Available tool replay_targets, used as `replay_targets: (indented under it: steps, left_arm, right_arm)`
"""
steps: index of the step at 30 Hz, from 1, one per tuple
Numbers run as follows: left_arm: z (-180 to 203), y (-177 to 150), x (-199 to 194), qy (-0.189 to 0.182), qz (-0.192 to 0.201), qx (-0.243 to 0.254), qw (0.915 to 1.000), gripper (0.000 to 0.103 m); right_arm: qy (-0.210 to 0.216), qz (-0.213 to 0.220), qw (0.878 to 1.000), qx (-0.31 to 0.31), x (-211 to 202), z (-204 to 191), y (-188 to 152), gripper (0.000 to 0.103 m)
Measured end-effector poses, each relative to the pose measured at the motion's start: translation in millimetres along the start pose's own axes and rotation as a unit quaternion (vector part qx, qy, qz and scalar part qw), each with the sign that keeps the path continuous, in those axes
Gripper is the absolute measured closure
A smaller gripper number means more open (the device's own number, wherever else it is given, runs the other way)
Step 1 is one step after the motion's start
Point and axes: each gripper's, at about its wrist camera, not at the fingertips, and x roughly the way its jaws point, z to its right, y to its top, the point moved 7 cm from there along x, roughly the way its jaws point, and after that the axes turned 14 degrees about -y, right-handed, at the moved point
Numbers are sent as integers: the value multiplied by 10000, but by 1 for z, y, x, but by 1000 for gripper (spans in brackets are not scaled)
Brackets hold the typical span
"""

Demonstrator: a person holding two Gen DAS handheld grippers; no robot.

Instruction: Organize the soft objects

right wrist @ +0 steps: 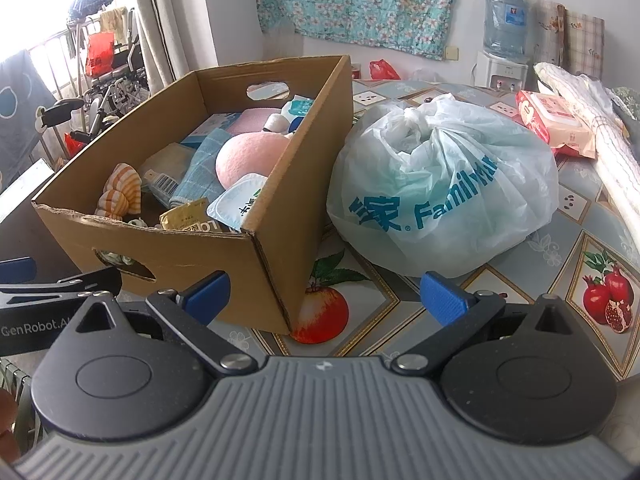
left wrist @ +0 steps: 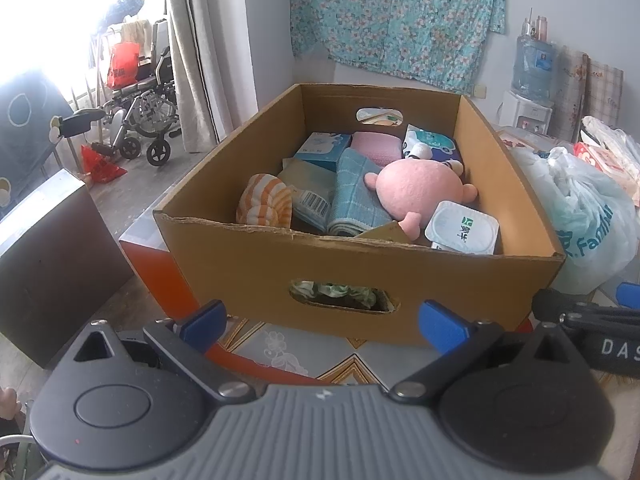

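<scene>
An open cardboard box (left wrist: 360, 272) stands on the table, also seen in the right wrist view (right wrist: 276, 216). Inside lie a pink plush toy (left wrist: 420, 192) (right wrist: 248, 156), a folded blue towel (left wrist: 356, 192) (right wrist: 200, 168), an orange-striped cloth bundle (left wrist: 264, 200) (right wrist: 120, 196), a pink cloth (left wrist: 378, 146), tissue packs and a white wipes pack (left wrist: 464, 228) (right wrist: 240, 208). My left gripper (left wrist: 322, 324) is open and empty in front of the box's near wall. My right gripper (right wrist: 324, 296) is open and empty near the box's right front corner.
A tied pale plastic bag (right wrist: 444, 184) (left wrist: 580, 208) sits right of the box. A red wipes pack (right wrist: 552, 124) and a rolled white cloth (right wrist: 600, 152) lie far right. A water dispenser (right wrist: 502, 40) stands behind. A wheelchair (left wrist: 140, 108) and a dark cabinet (left wrist: 52, 264) are at the left.
</scene>
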Motion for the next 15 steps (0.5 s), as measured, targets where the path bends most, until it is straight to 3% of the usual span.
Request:
replay_targets:
  steps: [15]
  left_arm:
    - [-1,-3,3,13,-42,-26,10000,0]
  right_arm:
    - [7,-34,10000,-47,2,-2,1,1]
